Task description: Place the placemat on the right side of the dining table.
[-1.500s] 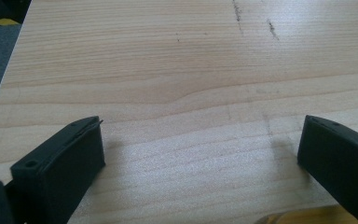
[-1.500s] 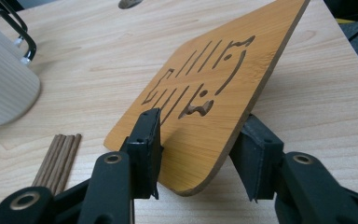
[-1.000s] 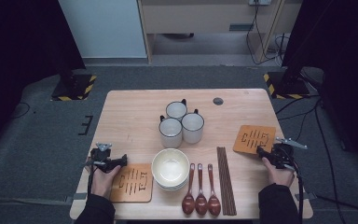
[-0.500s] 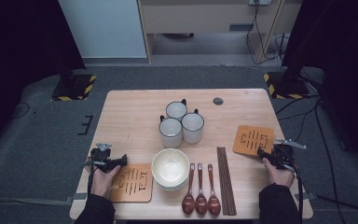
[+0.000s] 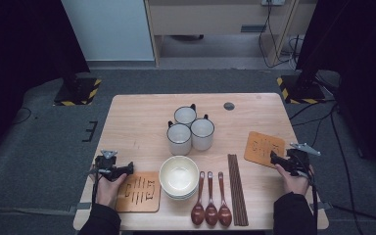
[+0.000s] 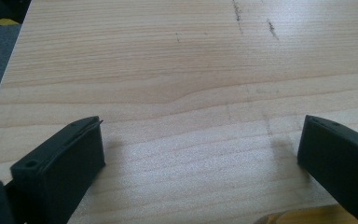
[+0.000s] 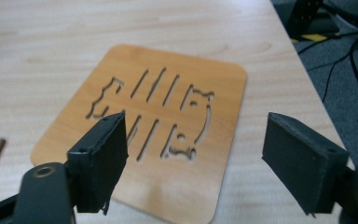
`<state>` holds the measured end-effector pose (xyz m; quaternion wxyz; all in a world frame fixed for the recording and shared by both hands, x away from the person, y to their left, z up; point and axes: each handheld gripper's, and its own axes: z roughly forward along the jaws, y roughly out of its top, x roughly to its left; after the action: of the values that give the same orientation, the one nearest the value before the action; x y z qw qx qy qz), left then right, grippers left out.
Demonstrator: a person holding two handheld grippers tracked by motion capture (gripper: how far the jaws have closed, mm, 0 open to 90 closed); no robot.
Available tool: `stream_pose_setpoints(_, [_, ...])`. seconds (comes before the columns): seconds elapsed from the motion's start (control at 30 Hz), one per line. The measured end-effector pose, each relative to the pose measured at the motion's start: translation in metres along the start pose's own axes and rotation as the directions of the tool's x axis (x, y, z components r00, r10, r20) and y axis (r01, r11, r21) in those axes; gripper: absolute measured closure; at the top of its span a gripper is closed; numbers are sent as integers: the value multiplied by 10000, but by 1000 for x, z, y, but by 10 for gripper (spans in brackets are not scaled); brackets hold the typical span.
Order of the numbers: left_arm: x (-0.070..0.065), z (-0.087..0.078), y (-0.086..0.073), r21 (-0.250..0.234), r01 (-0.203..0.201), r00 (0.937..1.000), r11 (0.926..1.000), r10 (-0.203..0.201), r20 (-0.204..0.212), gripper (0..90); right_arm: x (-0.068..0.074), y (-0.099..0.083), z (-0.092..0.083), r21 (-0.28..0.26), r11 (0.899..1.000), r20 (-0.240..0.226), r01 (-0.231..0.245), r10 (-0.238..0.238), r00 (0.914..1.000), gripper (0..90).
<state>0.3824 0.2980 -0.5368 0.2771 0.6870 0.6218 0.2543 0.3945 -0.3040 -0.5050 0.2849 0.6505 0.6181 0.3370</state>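
While I hover at the near right corner: my right gripper sits low over the right coaster, which lies flat on the table.
Right jaws: spread wide, just been opening, nothing pressed between them.
Left gripper: spread over bare wood, beside the left coaster.
Risk, thin slab: I judge the pads could scrape wood and skid past the coaster's edge.
Risk, table edge: a nudge outward might push it off the right side.
Risk, chopsticks: dragging it inward could scatter them.
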Motion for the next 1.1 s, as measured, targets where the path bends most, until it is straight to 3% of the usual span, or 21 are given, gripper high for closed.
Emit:
stream_pose_setpoints(0.1, [0,0,0,0,0,10000,10000,0,3,0,0,2,2,45,9999,-20,-135,135,9999,173])
stream_pose_setpoints(0.23, [0,0,0,0,1,10000,10000,-1,1,0,3,3,6,177,9998,-22,45,-45,10000,153])
stream_pose_setpoints(0.37, [0,0,0,2,-1,10000,10000,1,1,0,7,2,12,251,9991,278,343,-350,9990,190])
stream_pose_setpoints(0.57, [0,0,0,1,-1,10000,10000,1,1,0,5,-3,23,610,9980,552,155,-188,9983,217])
stream_pose_setpoints(1.1, [0,0,0,0,-1,10000,10000,1,1,0,11,-10,32,988,9951,784,100,-178,9968,241])
